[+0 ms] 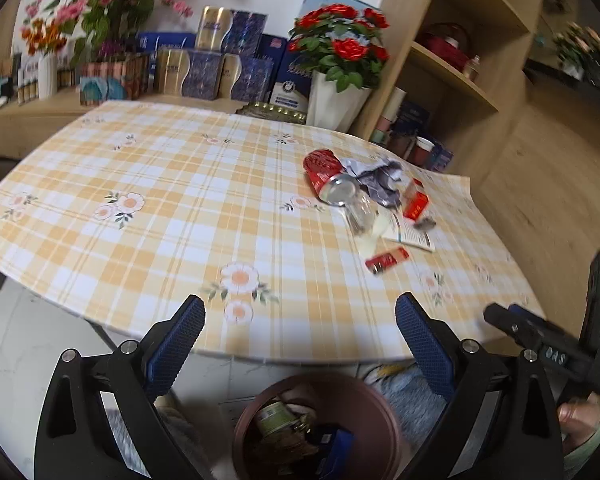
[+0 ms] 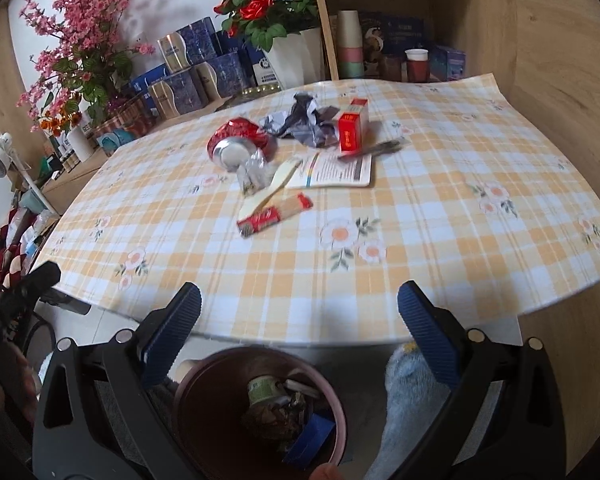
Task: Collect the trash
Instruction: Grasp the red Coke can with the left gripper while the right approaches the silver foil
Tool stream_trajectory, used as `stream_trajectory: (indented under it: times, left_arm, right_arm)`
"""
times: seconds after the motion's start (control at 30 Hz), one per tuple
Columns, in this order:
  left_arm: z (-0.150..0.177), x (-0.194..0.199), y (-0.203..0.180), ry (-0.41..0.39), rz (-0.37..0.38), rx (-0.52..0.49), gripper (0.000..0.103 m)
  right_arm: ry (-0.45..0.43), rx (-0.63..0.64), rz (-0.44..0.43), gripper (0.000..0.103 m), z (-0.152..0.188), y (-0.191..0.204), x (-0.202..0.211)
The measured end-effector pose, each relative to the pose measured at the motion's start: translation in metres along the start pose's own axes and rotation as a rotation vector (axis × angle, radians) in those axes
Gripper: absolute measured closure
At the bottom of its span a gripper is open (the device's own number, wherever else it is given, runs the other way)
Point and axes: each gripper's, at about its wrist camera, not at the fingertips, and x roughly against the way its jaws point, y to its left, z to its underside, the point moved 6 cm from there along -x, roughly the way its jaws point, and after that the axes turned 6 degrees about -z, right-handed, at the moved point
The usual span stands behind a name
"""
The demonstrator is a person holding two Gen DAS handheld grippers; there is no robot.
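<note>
A pile of trash lies on the checked tablecloth: a crushed red can [image 1: 327, 175] [image 2: 237, 141], crumpled grey paper [image 1: 382, 180] [image 2: 304, 120], a red carton [image 1: 416, 200] [image 2: 352, 128], a clear plastic piece [image 1: 360, 214] [image 2: 254, 174], a leaflet [image 1: 410, 234] [image 2: 334, 168] and a red wrapper [image 1: 387, 260] [image 2: 274, 215]. A brown bin [image 1: 388, 412] [image 2: 204, 376] with trash inside stands below the table's near edge. My left gripper [image 1: 300, 324] is open and empty above the bin. My right gripper [image 2: 300, 312] is also open and empty, just over the bin.
Red roses in a white pot [image 1: 340, 80] [image 2: 296, 56], pink blossoms [image 1: 100, 4] [image 2: 80, 40] and blue-gold boxes [image 1: 212, 68] [image 2: 192, 72] stand behind the table. A wooden shelf unit [image 1: 452, 60] [image 2: 400, 28] rises at the right. A blue fuzzy slipper [image 2: 412, 400] lies beside the bin.
</note>
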Motion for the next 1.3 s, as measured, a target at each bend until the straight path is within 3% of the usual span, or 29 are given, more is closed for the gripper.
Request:
stream_trajectory:
  times: [0.13,0.23,0.37,0.57,0.7,0.83,1.0,1.2,1.3]
  left_arm:
    - [-0.024,-0.025,-0.002,0.015,0.048,0.031,0.009]
    - [-0.044,-0.049,-0.013,0.011,0.055,-0.01,0.01]
    - [-0.073,-0.09,-0.024,0.03,0.096,-0.027,0.012]
    - [-0.112,-0.179,-0.027,0.183,0.217,0.131,0.025]
    - [-0.132,-0.224,-0.027,0.21,0.227,0.175,0.027]
    - [-0.136,-0.262,-0.02,0.267,0.2,0.24,0.028]
    - [-0.136,-0.28,-0.023,0.275,0.219,0.223,0.028]
    - [-0.137,-0.284,-0.03,0.343,0.278,0.238,0.028]
    - [-0.134,-0.284,-0.036,0.315,0.254,0.206,0.028]
  right_arm:
    - [-0.051,0.023,0.013,0.006,-0.023,-0.012,-0.009]
    - [-0.107,0.031,0.024,0.006,-0.041,-0.025,-0.018]
    - [-0.099,-0.026,0.003,0.006,-0.065,-0.047,-0.041]
    - [-0.107,0.008,0.02,0.006,-0.102,-0.062,-0.069]
    - [-0.101,-0.042,-0.011,0.006,-0.116,-0.073,-0.085]
    - [-0.085,-0.008,0.003,0.006,-0.125,-0.075,-0.097]
    - [-0.072,0.046,0.016,0.006,-0.134,-0.073,-0.11]
    - [-0.046,0.114,0.031,0.006,-0.149,-0.07,-0.127]
    - [-0.032,0.188,0.035,0.006,-0.157,-0.061,-0.133]
